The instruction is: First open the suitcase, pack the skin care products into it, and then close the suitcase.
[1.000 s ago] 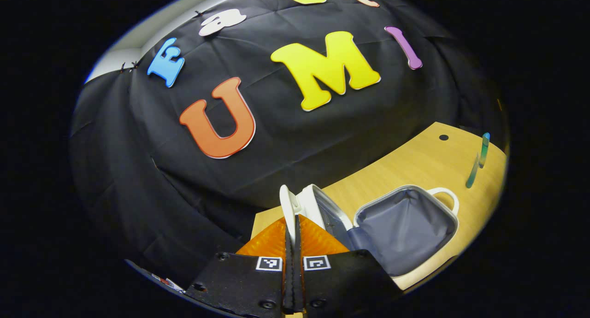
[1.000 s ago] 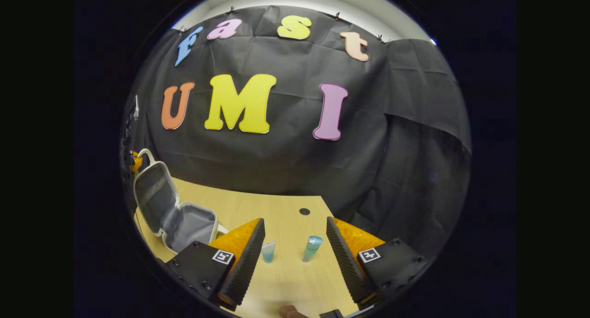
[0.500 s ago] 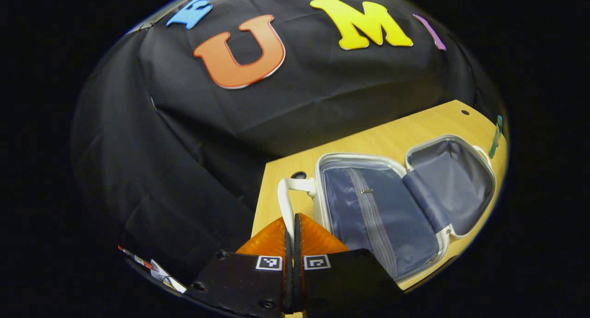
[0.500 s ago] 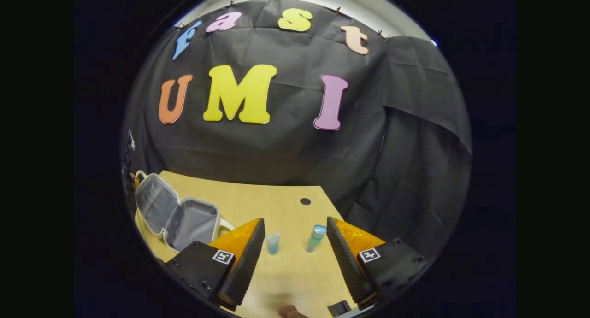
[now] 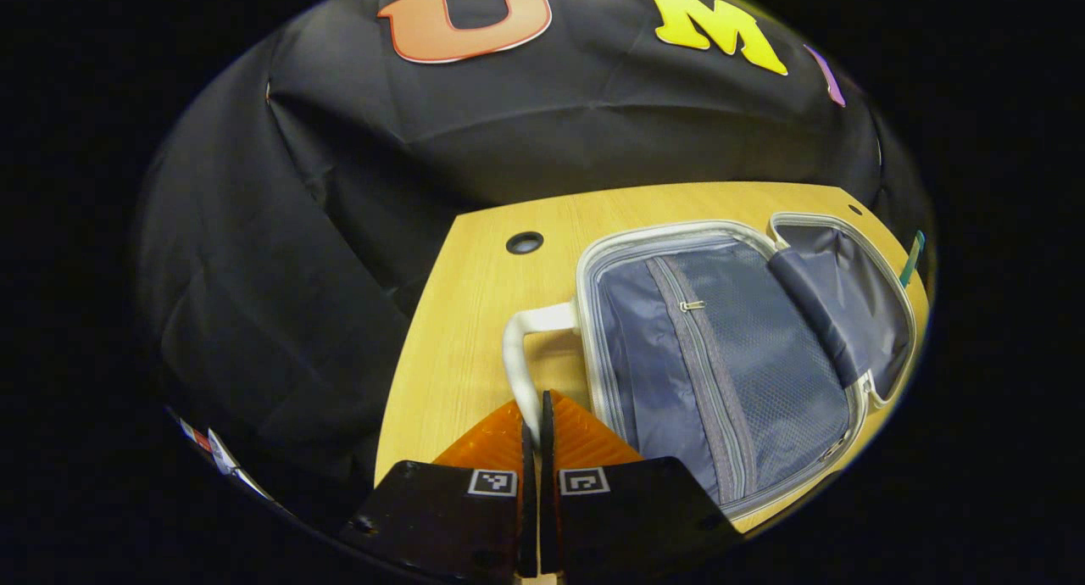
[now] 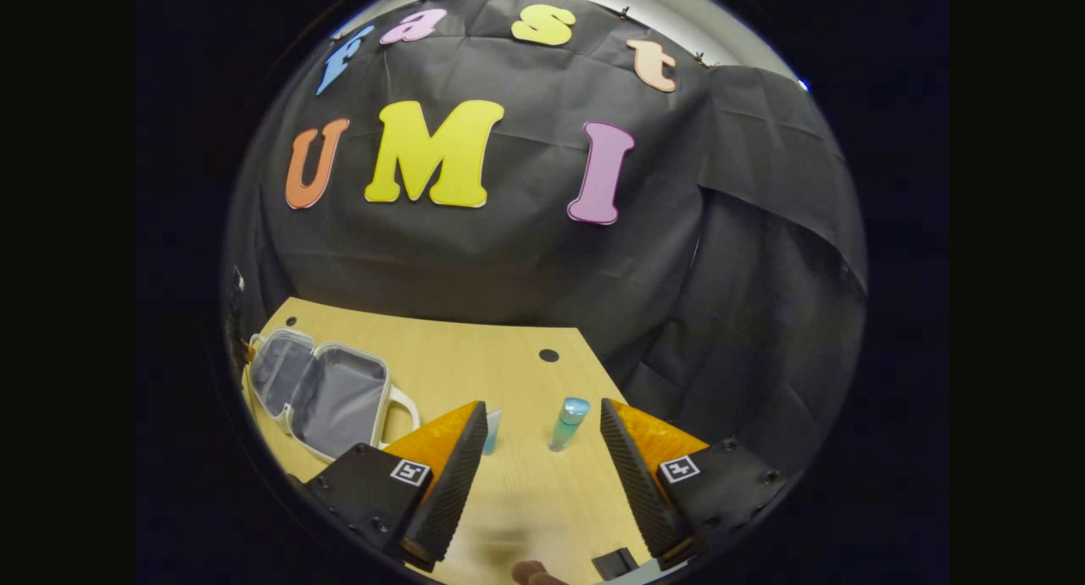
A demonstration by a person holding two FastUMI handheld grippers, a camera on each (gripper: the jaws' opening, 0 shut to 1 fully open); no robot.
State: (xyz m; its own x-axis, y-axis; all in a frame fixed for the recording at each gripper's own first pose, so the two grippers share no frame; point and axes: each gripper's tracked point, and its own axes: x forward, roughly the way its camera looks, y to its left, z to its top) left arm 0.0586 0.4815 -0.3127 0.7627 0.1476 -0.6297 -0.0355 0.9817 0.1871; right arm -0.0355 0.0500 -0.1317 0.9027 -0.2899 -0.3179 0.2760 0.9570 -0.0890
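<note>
The white suitcase [image 5: 720, 348] lies wide open on the wooden table, both grey-lined halves flat and empty. My left gripper [image 5: 534, 411] is shut on the white handle [image 5: 519, 348] of the half nearest it, the one with a zipped mesh pocket. In the right gripper view the suitcase [image 6: 326, 394] sits at the far left. My right gripper [image 6: 542, 411] hangs open above the table. Ahead of it stand a blue bottle [image 6: 566, 424] and a small pale blue tube [image 6: 492, 431], which is partly hidden behind the left finger. A greenish tube [image 5: 913, 259] shows beyond the suitcase.
The table [image 6: 509, 492] has round cable holes [image 5: 524, 242] [image 6: 548, 355] near its back edge. Black cloth closes in the booth right behind the table. A small dark object [image 6: 612, 562] lies at the near table edge.
The half held by my left gripper has swung down from upright to flat on the table, the gripper going down with its handle. My right gripper stayed open, shifting slightly.
</note>
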